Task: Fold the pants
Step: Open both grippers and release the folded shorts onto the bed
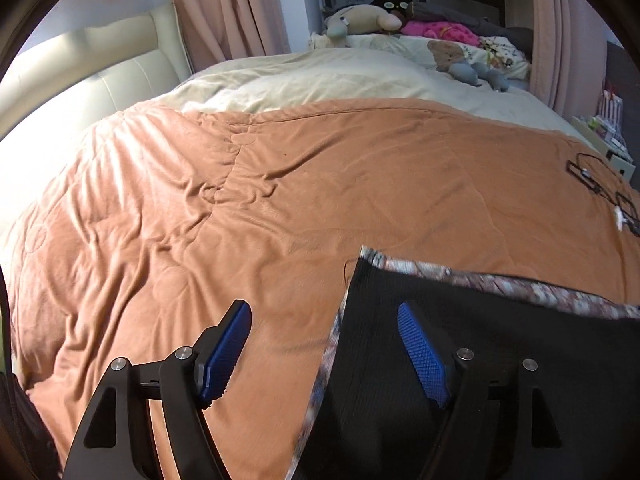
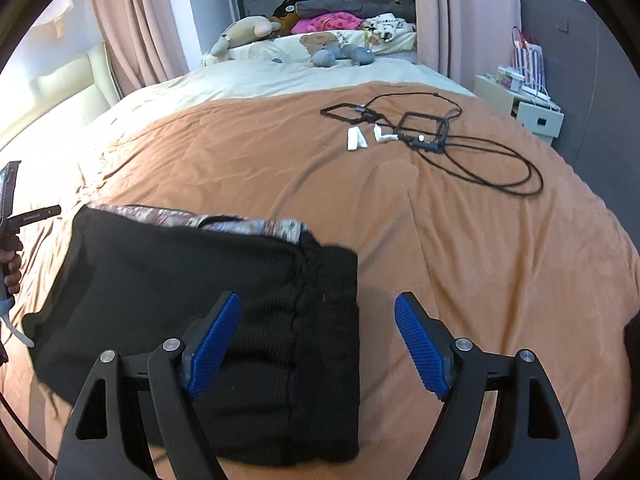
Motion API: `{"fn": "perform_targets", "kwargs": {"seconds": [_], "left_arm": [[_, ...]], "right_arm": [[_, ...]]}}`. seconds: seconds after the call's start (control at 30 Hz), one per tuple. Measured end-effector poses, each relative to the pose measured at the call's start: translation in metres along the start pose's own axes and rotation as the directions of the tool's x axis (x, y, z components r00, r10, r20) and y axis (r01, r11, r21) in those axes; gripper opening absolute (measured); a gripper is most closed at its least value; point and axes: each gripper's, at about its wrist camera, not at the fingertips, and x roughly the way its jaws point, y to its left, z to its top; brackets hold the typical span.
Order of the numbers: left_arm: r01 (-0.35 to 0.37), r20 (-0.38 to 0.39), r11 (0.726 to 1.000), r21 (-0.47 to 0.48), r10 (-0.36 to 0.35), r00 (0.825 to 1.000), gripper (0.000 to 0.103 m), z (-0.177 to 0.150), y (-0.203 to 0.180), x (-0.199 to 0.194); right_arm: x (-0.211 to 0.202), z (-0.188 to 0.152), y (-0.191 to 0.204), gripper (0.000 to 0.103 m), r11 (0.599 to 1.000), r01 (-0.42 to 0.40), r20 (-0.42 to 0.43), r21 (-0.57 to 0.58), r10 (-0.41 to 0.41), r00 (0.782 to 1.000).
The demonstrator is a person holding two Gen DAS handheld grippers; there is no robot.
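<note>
The black ribbed pants [image 2: 168,280] lie folded into a flat stack on the orange bedspread [image 2: 460,248], with a patterned lining showing along the far edge [image 1: 500,286]. My left gripper [image 1: 324,320] hovers open over the stack's left edge [image 1: 400,400], with only bedspread and the pants' edge below its blue pads. My right gripper [image 2: 318,314] stands open above the stack's right end, nothing pinched. In the right wrist view, the other hand-held gripper's handle [image 2: 12,216] and a person's hand [image 2: 14,270] show at the far left.
A black cable loop [image 2: 480,160] with black frames and small white pieces [image 2: 356,138] lies on the bedspread beyond the pants to the right. Stuffed toys [image 2: 336,54] and pillows sit at the bed's far end. A white nightstand [image 2: 528,108] stands at the right; the padded headboard [image 1: 80,76] at the left.
</note>
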Motion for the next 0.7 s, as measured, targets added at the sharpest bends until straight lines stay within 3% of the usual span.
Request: {"fn": "perform_targets", "kwargs": {"seconds": [0.3,0.53,0.7], "left_arm": [[0.027,-0.019,1.0,0.011,-0.026,0.999,0.078,-0.035,0.018,-0.058],[0.075,-0.079,0.995,-0.064,-0.08,0.994,0.078,-0.083,0.04,-0.083],[0.104,-0.118,0.99,-0.097,-0.116,0.986,0.078,-0.116,0.053,-0.091]], "right_arm": [[-0.038,-0.023,-0.018,0.079,0.996,-0.059,-0.028,0.072,0.061,0.998],[-0.05,-0.046,-0.034,0.078,0.973,-0.142,-0.079,0.179,0.159,0.984],[-0.049,-0.059,-0.039,0.072,0.953,-0.181,-0.107,0.242,0.212,0.971]]}}
